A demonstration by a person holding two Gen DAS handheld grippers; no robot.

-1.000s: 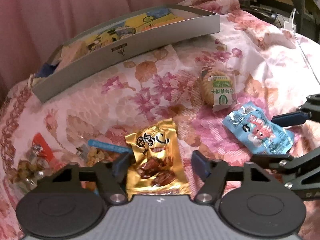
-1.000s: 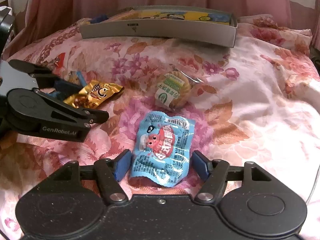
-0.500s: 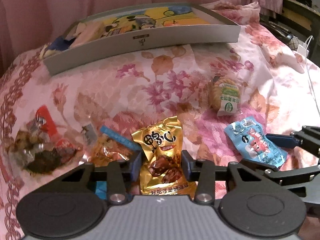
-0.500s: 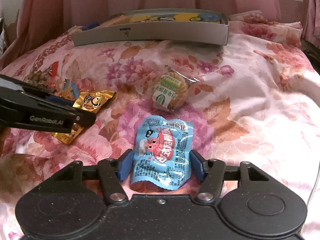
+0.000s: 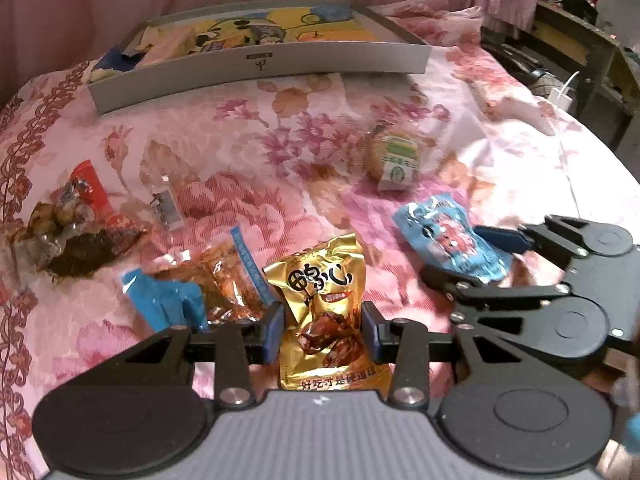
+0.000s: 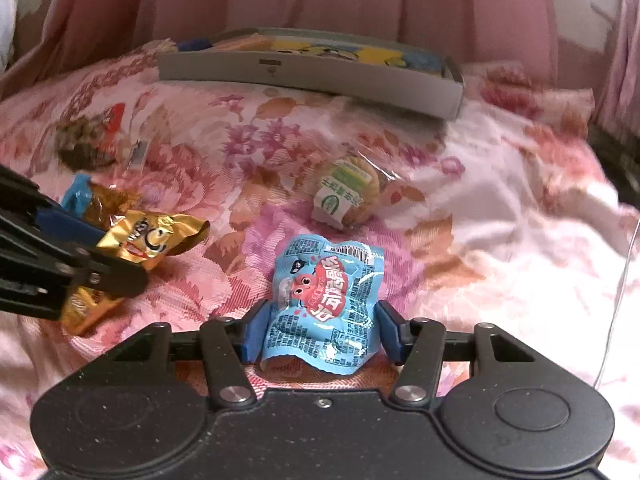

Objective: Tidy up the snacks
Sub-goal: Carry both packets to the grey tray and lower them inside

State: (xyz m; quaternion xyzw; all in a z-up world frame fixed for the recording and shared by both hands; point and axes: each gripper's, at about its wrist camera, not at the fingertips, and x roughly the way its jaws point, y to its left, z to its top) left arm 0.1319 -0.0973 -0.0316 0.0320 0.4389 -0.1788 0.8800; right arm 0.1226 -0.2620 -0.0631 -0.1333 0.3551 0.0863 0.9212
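Left wrist view: the left tool (image 5: 323, 330) is clenched on a gold snack packet (image 5: 328, 316), its blue pads pressed against the packet's two sides, with the packet's lower edge reaching back toward the tool body. Just left of the tool lies a clear orange packet with a blue strip (image 5: 216, 280); farther left sits a red-and-dark packet (image 5: 76, 228). Ahead and to the right rests a round biscuit in a green-labelled wrapper (image 5: 394, 158). To the right, the right tool (image 5: 472, 252) grips a light blue packet (image 5: 448, 240). Far ahead, a grey tray (image 5: 264, 65) with a cartoon-printed base sits on the floral bedspread (image 5: 280, 136).

Right wrist view: the right tool (image 6: 320, 330) is closed on the light blue packet (image 6: 326, 300), both pads touching its crumpled sides. Directly ahead lies the round biscuit (image 6: 348, 194). To the left, the left tool (image 6: 104, 256) holds the gold snack packet (image 6: 148, 240). Beyond it lie the clear orange packet (image 6: 108, 200) and the red-and-dark packet (image 6: 88, 136). The grey tray (image 6: 312, 80) stands far ahead.
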